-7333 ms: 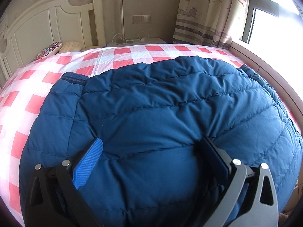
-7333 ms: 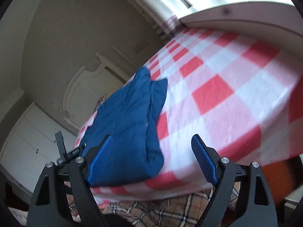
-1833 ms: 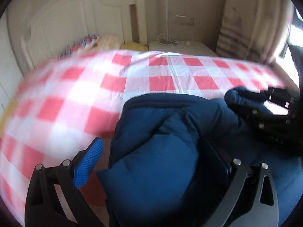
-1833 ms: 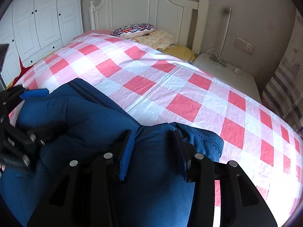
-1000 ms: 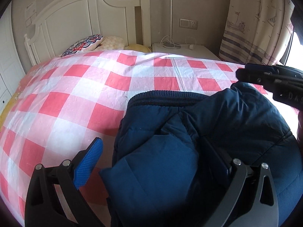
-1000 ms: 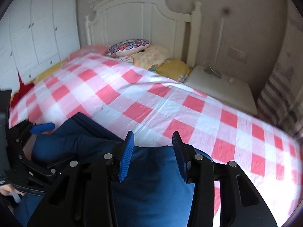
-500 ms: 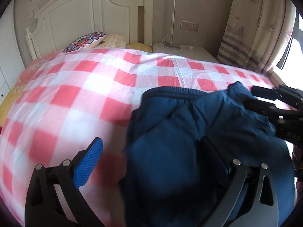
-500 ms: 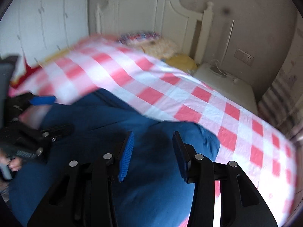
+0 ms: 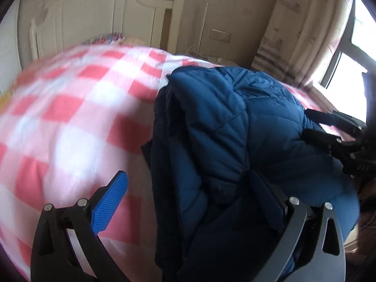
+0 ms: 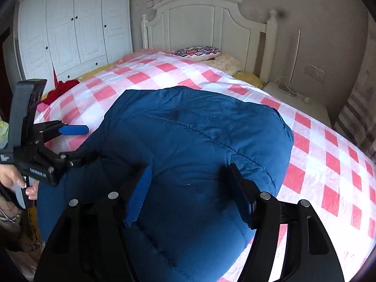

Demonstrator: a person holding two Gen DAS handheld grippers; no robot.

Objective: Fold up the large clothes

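Note:
A blue quilted down jacket (image 10: 195,145) lies folded in a thick bundle on the red-and-white checked bed (image 10: 329,155). In the left wrist view the jacket (image 9: 223,141) shows stacked layers at its left edge. My left gripper (image 9: 190,192) is open at the jacket's left edge, its right finger pressed into the fabric. It also shows in the right wrist view (image 10: 77,141). My right gripper (image 10: 190,188) is open, its fingers resting on top of the jacket. It shows at the right of the left wrist view (image 9: 329,127).
A white headboard (image 10: 202,23) and a patterned pillow (image 10: 197,52) are at the far end. A white wardrobe (image 10: 70,28) stands left. A nightstand (image 10: 298,103) with cables is beside the bed. Curtain (image 9: 300,35) and window (image 9: 357,54) are on the right.
My right gripper has opened wider and let go of the jacket fold, which now lies flat on the bundle. My left gripper has swung left and the view is blurred.

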